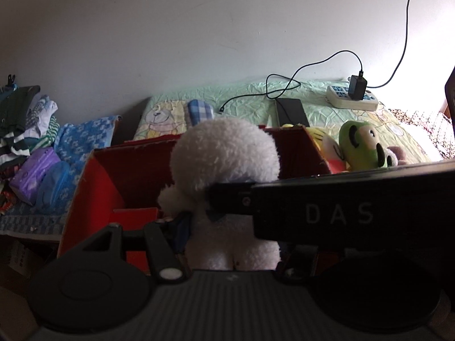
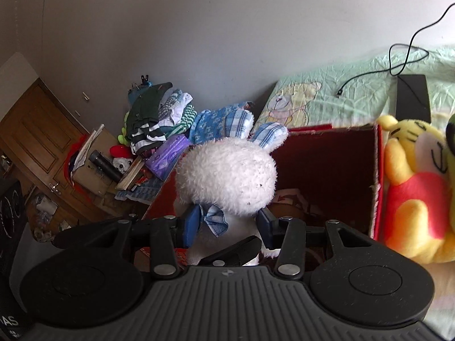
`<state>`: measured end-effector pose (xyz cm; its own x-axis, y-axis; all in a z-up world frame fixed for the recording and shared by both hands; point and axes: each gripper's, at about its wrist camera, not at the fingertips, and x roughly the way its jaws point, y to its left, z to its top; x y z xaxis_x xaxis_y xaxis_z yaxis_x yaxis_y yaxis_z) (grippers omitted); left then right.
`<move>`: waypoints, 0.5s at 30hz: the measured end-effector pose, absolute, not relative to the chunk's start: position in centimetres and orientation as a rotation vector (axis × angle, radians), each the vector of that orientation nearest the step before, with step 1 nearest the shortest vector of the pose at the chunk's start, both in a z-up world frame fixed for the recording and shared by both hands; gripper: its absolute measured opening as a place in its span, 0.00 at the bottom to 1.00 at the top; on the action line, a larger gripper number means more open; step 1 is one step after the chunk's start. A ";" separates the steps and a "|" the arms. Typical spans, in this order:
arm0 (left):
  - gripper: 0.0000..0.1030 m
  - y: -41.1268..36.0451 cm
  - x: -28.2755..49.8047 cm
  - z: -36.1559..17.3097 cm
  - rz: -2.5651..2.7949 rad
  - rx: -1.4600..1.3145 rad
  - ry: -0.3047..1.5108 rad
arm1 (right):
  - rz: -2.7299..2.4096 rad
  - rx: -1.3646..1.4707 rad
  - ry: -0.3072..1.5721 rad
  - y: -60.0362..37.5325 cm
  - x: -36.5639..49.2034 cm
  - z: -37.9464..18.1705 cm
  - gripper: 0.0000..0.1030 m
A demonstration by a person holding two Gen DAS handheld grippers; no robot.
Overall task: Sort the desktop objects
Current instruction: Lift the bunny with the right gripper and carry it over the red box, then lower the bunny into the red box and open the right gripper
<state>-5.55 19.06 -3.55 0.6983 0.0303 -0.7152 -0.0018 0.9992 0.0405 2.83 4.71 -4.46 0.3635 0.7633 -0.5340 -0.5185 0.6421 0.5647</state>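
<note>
I've got both claws, right claw and left claw, pinching the white plush rabbit at its neck so it hangs over the red box for dropping.

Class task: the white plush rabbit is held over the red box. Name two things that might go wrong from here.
1. The right tongs pinch only the white plush rabbit at its narrow neck, so the soft toy may slip or swing.
2. The left tongs crowd the same spot, with the right tool crossing their view; they may collide over the red box.
</note>
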 end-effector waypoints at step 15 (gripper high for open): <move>0.61 23.5 -3.8 -8.5 -0.057 0.011 0.933 | 0.727 0.246 1.045 9.8 4.3 -7.8 0.45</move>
